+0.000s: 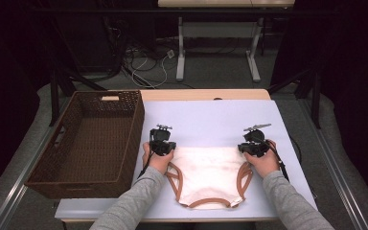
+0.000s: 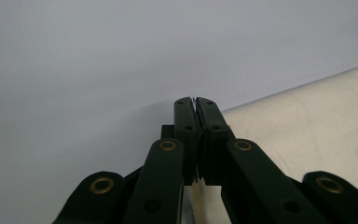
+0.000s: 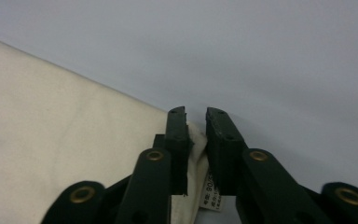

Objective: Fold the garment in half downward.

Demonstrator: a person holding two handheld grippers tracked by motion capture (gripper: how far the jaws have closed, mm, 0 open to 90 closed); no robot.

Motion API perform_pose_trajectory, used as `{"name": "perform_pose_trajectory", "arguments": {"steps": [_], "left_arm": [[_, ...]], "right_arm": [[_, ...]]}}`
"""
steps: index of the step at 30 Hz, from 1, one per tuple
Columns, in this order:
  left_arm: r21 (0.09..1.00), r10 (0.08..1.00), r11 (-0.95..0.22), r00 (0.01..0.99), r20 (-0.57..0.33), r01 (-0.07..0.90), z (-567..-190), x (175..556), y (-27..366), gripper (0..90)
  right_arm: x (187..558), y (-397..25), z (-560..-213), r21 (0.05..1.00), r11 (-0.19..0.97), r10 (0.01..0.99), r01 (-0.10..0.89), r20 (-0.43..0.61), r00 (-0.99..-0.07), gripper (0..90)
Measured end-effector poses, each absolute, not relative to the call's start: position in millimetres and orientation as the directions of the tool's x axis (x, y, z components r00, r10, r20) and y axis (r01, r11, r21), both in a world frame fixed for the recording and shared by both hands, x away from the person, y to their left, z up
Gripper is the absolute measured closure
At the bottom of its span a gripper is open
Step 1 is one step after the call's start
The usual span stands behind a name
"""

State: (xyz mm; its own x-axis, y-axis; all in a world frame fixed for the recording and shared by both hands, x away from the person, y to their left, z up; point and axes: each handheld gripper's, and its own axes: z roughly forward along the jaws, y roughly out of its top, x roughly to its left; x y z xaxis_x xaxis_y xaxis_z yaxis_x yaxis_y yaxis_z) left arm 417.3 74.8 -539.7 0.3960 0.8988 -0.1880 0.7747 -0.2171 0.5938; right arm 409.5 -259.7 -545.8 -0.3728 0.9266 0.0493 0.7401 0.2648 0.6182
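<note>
From above, a cream cloth garment with brown trim (image 1: 210, 175) lies flat on the white table (image 1: 220, 120), right of a brown wicker basket (image 1: 93, 141). The left gripper (image 2: 196, 103) view shows jaws together at its far-left corner. The right gripper (image 3: 196, 116) view shows jaws slightly apart around the far-right corner, beside a white label (image 3: 210, 193).

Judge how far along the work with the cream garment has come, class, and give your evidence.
Done: the cream garment lies flat on the table, brown-trimmed end nearest the person. In hand: the left claw is shut at its far-left corner; the right claw grips the far-right corner, fabric and label between its jaws. Left: probably folding, then moving it to the wicker basket, which holds nothing.
</note>
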Motion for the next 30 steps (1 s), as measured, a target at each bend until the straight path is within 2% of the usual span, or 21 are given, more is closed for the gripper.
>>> {"name": "perform_pose_trajectory", "arguments": {"steps": [5,16,30], "left_arm": [[0.604,0.901,-0.203,0.389,-0.194,0.77,-530,415,76,88.2],[0.647,0.897,-0.217,0.411,-0.164,0.731,-496,409,72,88.4],[0.649,0.921,-0.175,0.355,-0.157,0.74,-477,432,81,88.4]], "right_arm": [[406,-256,-540,0.628,0.279,0.923,0.726,0.033,-0.383,86.7],[393,-247,-494,0.693,0.282,0.912,0.664,0.021,-0.41,87.0],[411,-238,-471,0.715,0.26,0.915,0.648,0.031,-0.402,87.1]]}}
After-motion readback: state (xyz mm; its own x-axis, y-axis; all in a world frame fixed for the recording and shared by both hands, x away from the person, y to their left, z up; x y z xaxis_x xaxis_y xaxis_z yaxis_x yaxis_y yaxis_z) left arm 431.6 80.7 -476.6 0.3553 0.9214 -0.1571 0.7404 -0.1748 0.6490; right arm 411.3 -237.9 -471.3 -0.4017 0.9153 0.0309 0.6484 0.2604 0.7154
